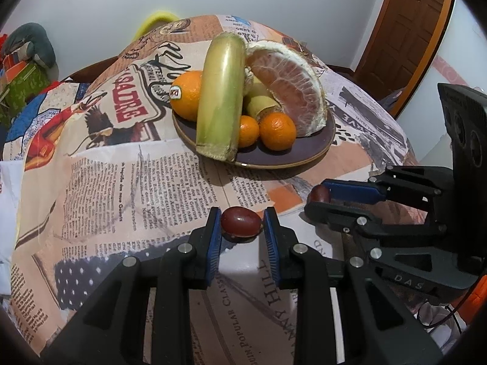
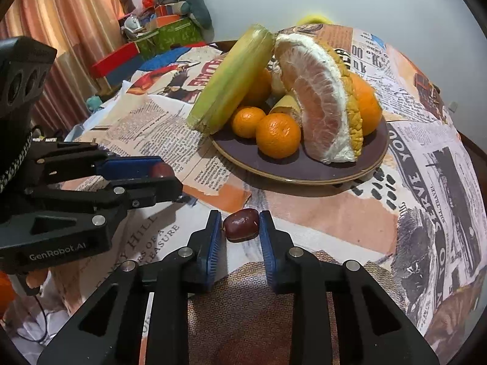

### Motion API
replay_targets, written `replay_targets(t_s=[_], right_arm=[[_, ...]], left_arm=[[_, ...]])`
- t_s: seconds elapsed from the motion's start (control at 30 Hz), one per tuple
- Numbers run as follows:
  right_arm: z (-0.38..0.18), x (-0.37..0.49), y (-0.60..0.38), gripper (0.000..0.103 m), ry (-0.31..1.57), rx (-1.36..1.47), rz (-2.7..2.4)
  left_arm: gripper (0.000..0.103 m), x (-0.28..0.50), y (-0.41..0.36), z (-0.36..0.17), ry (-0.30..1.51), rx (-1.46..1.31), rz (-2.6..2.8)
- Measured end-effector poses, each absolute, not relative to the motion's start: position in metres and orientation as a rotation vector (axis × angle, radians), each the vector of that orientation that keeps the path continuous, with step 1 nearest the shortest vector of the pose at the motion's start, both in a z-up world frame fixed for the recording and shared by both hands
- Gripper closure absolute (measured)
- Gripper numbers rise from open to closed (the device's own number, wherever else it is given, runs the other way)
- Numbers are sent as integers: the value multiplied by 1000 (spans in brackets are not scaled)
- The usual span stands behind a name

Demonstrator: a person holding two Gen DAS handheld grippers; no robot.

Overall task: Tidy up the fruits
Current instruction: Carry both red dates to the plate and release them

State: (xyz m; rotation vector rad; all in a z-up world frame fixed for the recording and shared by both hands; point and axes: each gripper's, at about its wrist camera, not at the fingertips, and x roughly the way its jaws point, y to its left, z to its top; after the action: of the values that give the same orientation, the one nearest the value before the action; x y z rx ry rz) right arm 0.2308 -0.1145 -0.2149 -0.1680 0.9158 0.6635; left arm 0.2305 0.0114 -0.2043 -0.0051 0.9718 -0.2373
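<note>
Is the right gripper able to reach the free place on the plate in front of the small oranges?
Probably yes. The right gripper, shut on a red date, faces the plate with only bare tablecloth between. The small oranges sit further back, and the left gripper stays off to the side.

Between the black tool's (image 1: 242,226) blue pads (image 1: 214,237) sits a dark red fruit (image 1: 241,224); ahead, a purple plate (image 1: 286,152) carries orange mandarins (image 1: 277,131), on newspaper-print cloth (image 1: 127,188).

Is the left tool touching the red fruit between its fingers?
Touching. In the left wrist view, both blue pads of the left tool press the red fruit.
</note>
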Motion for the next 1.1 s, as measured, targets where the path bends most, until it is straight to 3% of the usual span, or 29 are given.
replay_targets(t_s=[0.5,1.1], right_arm=[[-182,248,-149,80,802,-97,539],[-200,266,-138,80,832,-147,556]], left_arm=[[75,254,-11,-188,907,-21,-235],[75,282,-19,-203,930,-9,-216]])
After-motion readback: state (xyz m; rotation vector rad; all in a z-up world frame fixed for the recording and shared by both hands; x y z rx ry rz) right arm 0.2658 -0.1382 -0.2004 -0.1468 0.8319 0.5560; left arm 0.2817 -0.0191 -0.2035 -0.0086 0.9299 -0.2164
